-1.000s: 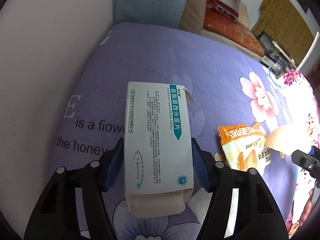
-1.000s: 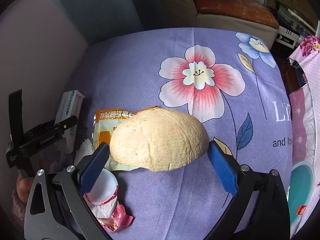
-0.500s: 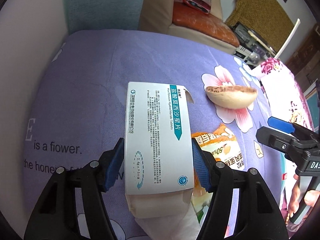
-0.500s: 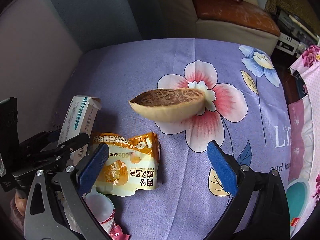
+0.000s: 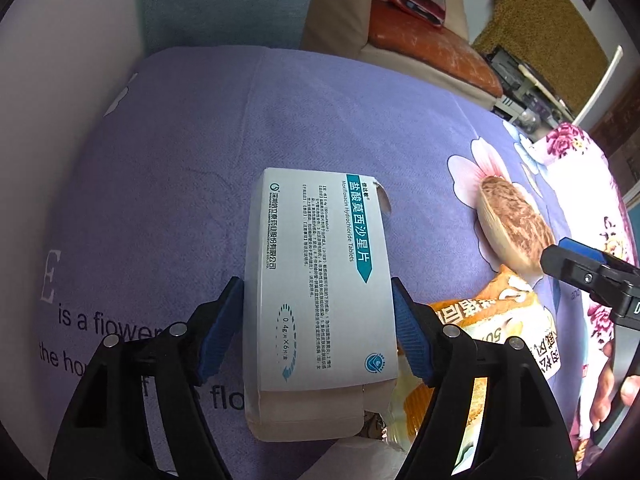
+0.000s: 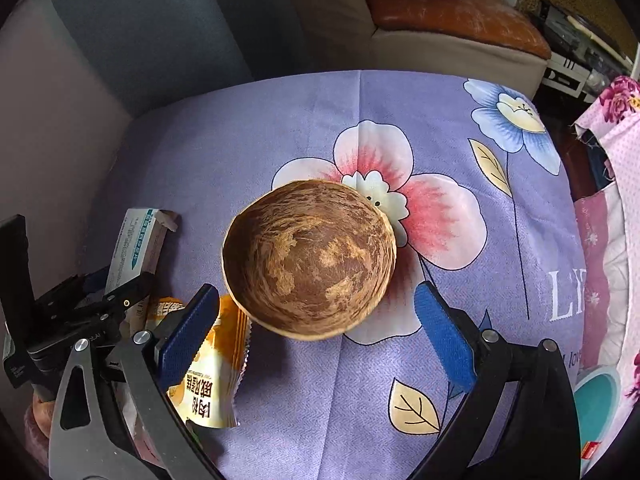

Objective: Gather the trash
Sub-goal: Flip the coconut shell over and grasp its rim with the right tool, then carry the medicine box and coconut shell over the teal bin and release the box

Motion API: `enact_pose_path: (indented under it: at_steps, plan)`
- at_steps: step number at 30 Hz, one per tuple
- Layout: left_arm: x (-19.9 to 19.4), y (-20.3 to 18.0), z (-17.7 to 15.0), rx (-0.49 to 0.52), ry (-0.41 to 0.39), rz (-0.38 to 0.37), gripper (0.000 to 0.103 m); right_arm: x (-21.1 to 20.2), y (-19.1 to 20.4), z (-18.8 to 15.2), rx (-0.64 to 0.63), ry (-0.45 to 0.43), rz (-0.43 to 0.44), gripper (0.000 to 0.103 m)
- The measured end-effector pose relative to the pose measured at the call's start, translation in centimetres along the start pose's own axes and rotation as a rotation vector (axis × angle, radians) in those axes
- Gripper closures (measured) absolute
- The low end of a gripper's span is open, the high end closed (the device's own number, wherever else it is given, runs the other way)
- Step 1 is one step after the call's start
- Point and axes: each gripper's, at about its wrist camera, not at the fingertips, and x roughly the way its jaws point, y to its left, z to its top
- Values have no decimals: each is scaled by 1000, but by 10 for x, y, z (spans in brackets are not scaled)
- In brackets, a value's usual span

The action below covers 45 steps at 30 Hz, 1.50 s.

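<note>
My left gripper (image 5: 316, 328) is shut on a white medicine box (image 5: 320, 276) with teal print and holds it above the purple cloth. The box also shows in the right wrist view (image 6: 136, 244), with the left gripper (image 6: 72, 320) at the left edge. A coconut half-shell (image 6: 310, 258) lies hollow side up on the cloth; it also shows in the left wrist view (image 5: 514, 226). My right gripper (image 6: 312, 336) is open, its blue pads either side of the shell's near rim and apart from it. An orange snack wrapper (image 6: 212, 380) lies beside the shell, also in the left wrist view (image 5: 492, 328).
The purple flowered tablecloth (image 6: 400, 112) covers the table. A sofa with an orange cushion (image 6: 452, 16) stands behind it. A pink floral cloth (image 5: 580, 184) hangs at the right. White crumpled trash (image 5: 360, 460) lies under the left gripper.
The right gripper let go of the shell; it tumbled, landed hollow side up on the cloth and now lies between the open fingers. The left gripper swung right with the box.
</note>
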Motion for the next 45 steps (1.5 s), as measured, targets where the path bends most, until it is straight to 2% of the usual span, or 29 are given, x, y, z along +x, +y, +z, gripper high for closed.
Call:
enact_pose_path:
  at_steps: [7,11,13,15,17,18,23,30,37,45]
  plan:
    - [-4,14,-4,-27,-18,42,22,8,-8,-1,-6,-31,-53,10]
    - [-3,12,-4,-13,-24,58,20,21,-16,-2,6,-9,-52,39]
    - [-1,8,-2,-4,-31,73,21,28,-17,-3,18,-3,-43,47]
    - [-2,5,-3,6,-42,100,31,31,-17,-5,21,-11,-44,66]
    - [-4,4,-3,-8,-47,89,36,32,-16,-5,14,-23,-47,84]
    - [-6,5,-2,-16,-51,87,37,30,-17,-6,18,-31,-29,90]
    - [-24,8,0,-39,-88,93,37,7,-15,-8,10,-82,-15,94]
    - [-63,-21,0,0,-143,49,37,-34,-30,-21,32,-147,-33,95]
    - [-81,-85,-20,99,-128,-31,37,-79,-58,-62,80,-189,-44,95]
    - [-67,-176,-70,246,-49,-85,37,-123,-93,-120,123,-232,-101,95]
